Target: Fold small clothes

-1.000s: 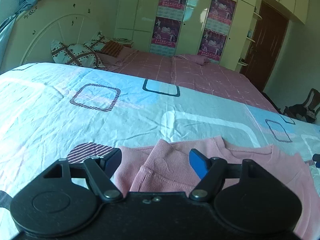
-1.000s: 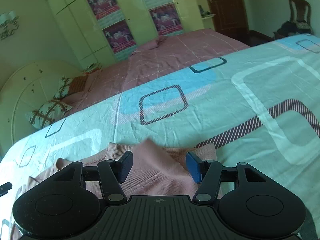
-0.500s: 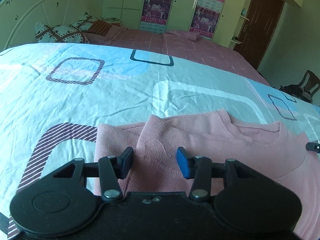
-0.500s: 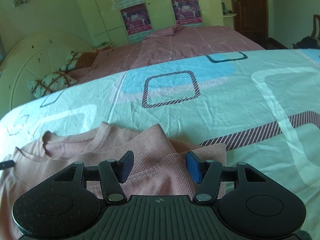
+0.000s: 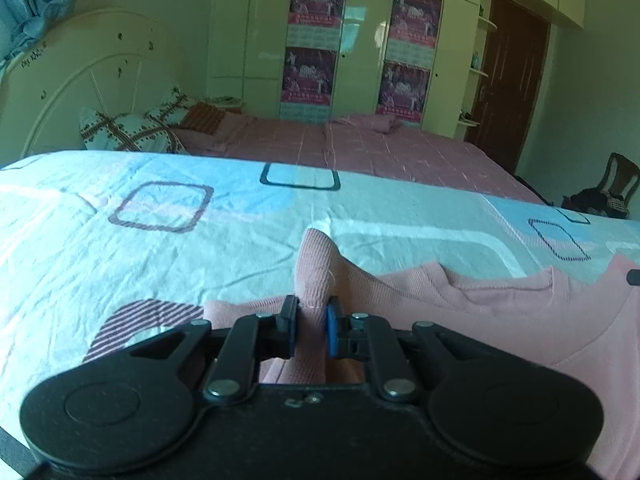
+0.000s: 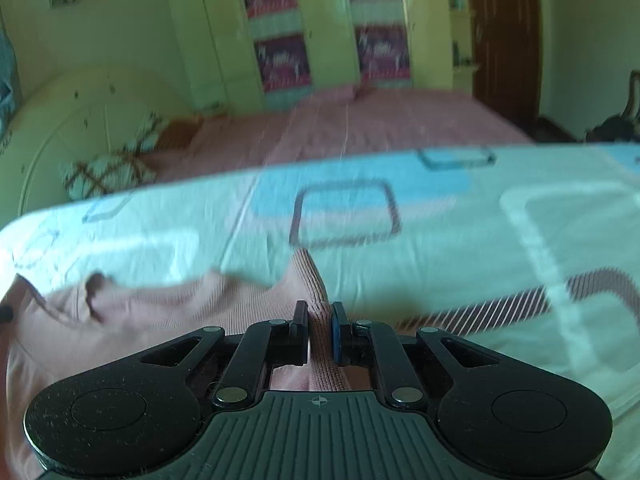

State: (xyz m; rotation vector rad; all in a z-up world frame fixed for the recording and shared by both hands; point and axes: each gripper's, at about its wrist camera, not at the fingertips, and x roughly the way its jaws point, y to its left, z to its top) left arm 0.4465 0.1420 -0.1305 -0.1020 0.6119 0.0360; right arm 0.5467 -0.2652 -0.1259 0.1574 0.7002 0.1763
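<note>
Sweater (image 5: 500,320) lies on the bedsheet (image 5: 200,248), nearest the cameras. Second bed (image 5: 380,152) lies behind, pillows (image 5: 128,132) at its left end. Wardrobe (image 5: 360,40) stands behind that.

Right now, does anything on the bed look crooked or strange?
Nothing looks damaged. The pink sweater is bunched where each claw pinches it: left claw closing, right claw shut. Bedsheet slightly wrinkled.

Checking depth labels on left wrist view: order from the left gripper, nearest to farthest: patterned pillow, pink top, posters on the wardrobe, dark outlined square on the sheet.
1. pink top, pinched in the closing left gripper
2. dark outlined square, mid-sheet, ahead
3. patterned pillow, far left by the headboard
4. posters, back wall wardrobe
</note>
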